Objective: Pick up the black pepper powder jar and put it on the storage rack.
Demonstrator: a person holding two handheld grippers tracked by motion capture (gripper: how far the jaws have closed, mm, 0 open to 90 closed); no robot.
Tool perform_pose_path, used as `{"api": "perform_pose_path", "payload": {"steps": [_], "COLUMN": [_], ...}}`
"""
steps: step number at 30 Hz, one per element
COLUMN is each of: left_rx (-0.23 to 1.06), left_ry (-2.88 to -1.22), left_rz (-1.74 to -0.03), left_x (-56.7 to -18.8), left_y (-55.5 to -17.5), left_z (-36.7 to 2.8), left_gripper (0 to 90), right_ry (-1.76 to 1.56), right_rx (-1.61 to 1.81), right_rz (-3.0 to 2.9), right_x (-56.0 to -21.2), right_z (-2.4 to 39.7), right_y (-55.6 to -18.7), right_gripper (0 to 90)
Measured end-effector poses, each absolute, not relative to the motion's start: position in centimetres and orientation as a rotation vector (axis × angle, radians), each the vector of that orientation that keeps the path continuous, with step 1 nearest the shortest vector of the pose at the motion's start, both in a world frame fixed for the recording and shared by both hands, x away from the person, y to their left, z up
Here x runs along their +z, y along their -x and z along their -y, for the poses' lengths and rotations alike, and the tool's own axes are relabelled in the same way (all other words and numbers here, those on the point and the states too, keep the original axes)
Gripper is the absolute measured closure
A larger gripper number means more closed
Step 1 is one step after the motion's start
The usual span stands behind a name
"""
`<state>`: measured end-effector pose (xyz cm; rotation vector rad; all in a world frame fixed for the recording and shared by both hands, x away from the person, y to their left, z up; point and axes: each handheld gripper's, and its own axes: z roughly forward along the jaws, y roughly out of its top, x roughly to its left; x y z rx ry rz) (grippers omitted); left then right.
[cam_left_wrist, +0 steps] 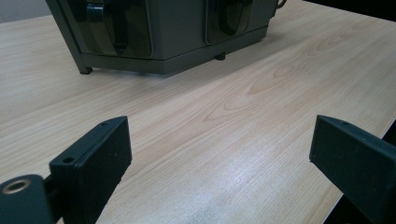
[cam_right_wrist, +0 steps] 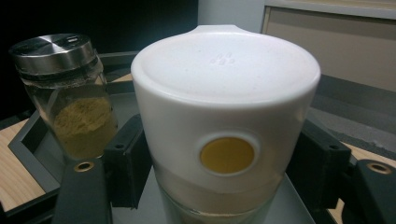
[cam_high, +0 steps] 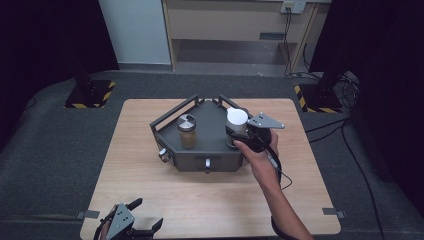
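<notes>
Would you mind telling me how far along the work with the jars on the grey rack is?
Done: the spice jar stands on the grey rack. In hand: the right gripper clamps the white-lidded jar there. The left gripper waits open.

Steel-lidded spice jar [cam_high: 187, 131] (yellow powder) on grey rack [cam_high: 210, 145]
</notes>
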<state>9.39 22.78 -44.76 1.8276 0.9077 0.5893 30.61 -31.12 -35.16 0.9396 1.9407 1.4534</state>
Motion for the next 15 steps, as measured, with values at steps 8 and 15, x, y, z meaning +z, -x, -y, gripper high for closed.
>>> {"api": "perform_pose_path", "payload": {"steps": [8, 15], "left_rx": [0.586, 0.585], "left_ry": [-1.831, -1.829], "left_rz": [-0.907, -0.906], "left_x": [-44.73, -44.72], "left_y": [-9.43, -9.39], "left_z": [-22.79, -22.78], "left_gripper": [4.4, 4.3], "right_ry": [-0.946, -0.942], "right_rx": [1.458, 1.450], "right_rz": [-1.943, -1.954], "right_x": [-35.16, -34.90], "right_z": [31.24, 31.26], "right_y": [-30.66, -30.77], "right_gripper": [30.3, 30.0]}}
